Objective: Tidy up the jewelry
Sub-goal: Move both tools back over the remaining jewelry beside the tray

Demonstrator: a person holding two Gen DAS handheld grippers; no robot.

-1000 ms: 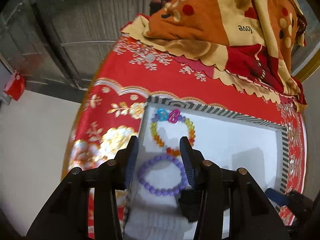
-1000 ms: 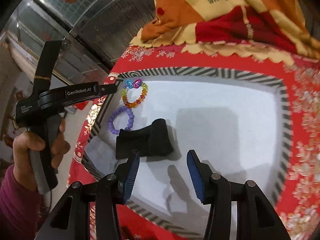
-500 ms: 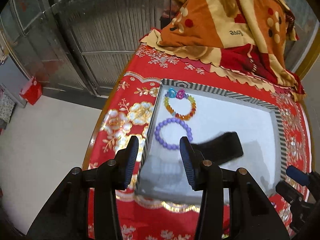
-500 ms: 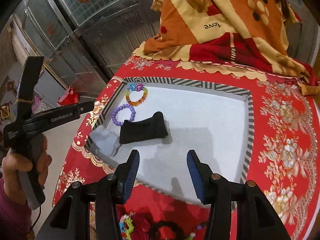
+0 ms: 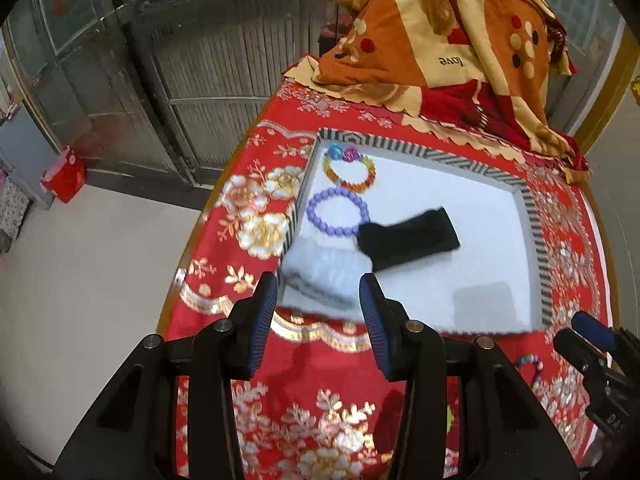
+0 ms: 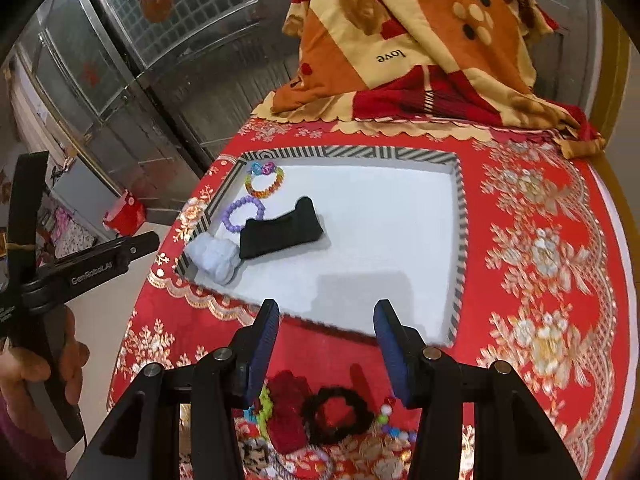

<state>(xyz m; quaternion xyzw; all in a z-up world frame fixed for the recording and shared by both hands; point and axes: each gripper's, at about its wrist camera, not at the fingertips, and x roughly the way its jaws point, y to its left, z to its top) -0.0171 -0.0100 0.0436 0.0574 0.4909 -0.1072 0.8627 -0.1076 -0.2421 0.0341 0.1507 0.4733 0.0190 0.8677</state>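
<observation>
At six o'clock beneath the empty, parted right tongs (image 6: pixel 326 346), a black hair tie (image 6: pixel 335 412) awaits; left tongs (image 5: pixel 319 322) empty too.

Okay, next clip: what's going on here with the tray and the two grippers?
A person is sorting jewelry with a handheld gripper in each hand. Both the left gripper and right gripper are open and empty, held above the red tablecloth. The striped-rim tray already holds a multicolour bead bracelet, a purple bead bracelet, a black band and a white scrunchie. More pieces, including a black scrunchie, wait on the cloth.
</observation>
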